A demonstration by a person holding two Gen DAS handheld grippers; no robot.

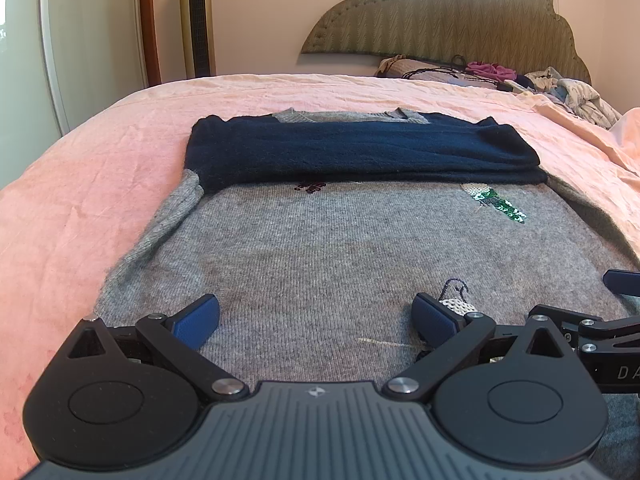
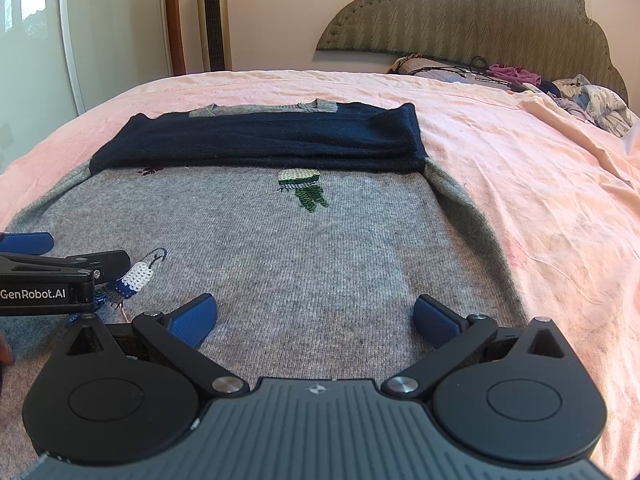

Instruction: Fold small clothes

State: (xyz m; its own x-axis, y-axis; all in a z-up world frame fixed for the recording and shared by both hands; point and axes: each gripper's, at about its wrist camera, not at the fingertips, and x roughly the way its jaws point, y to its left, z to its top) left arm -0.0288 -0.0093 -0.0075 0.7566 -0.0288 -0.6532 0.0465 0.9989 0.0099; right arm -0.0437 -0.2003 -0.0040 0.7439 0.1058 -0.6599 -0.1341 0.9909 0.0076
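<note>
Both grippers, left (image 1: pixel 316 318) and right (image 2: pixel 315 317), hover fingers spread wide, empty, over the grey sweater (image 1: pixel 320 240).

Grey sweater (image 1: pixel 320 248) — navy sleeves (image 1: pixel 360 152), pink sheet (image 1: pixel 100 184)

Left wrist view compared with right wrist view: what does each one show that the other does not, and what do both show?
Only the left wrist view shows the pink sheet beyond the sweater's left edge. Only the right wrist view shows the "GenRobot.AI" lettering on the left tool and the white and blue sequin patch almost whole. Both show the grey sweater, its navy sleeves folded across the chest, the green sequin patch, the headboard, and an open tool in front.
</note>
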